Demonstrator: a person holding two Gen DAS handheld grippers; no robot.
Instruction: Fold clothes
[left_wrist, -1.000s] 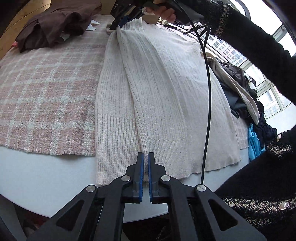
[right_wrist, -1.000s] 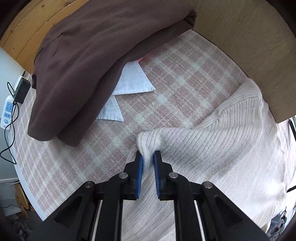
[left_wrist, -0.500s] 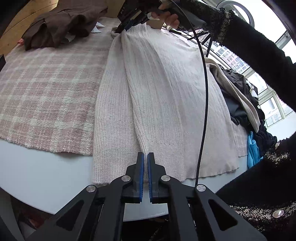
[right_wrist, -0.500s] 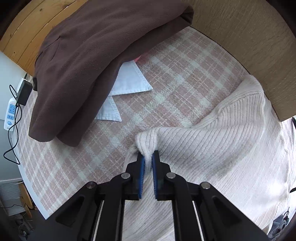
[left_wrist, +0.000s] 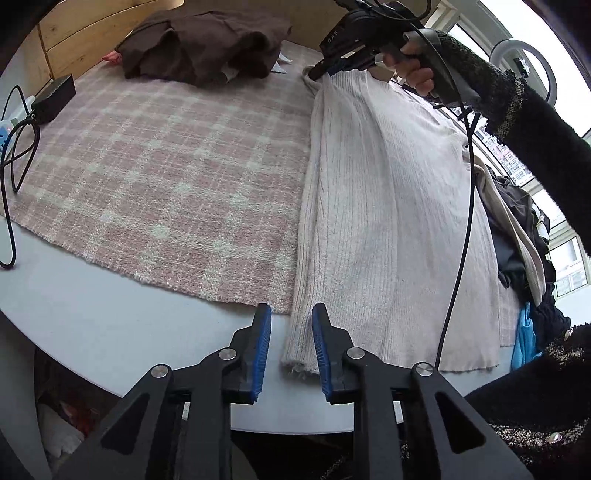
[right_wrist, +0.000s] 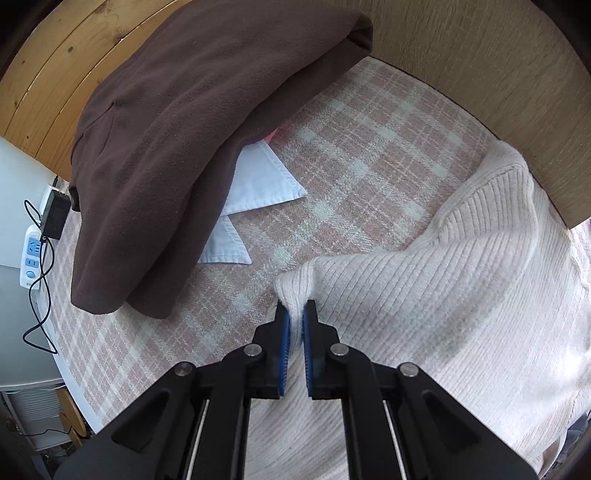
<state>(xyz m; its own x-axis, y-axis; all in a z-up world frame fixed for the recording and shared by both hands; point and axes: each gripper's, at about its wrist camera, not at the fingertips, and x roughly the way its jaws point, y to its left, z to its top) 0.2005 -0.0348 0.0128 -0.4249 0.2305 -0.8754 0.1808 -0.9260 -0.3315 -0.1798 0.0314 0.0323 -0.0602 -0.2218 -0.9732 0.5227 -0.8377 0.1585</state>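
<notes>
Sweater stretched between the two grippers, far end to near end.
The sweater (left_wrist: 388, 206) is laid along the rug (left_wrist: 166, 177), whose near edge is set on the table (left_wrist: 110, 325); its near cuff is found between the left gripper (left_wrist: 291, 350) jaws, while a garment (right_wrist: 192, 122) is piled ahead-left of the right gripper (right_wrist: 294, 332).

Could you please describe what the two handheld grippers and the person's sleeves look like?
Both the left gripper and right gripper have matte black angular linkage arms with silver pivot bolts and ridged blue finger pads. Seen from the left wrist view, the right gripper's black housing carries white lettering, and a thin black cable hangs from it. The fuzzy black sleeve has a speckled tweed cuff.
</notes>
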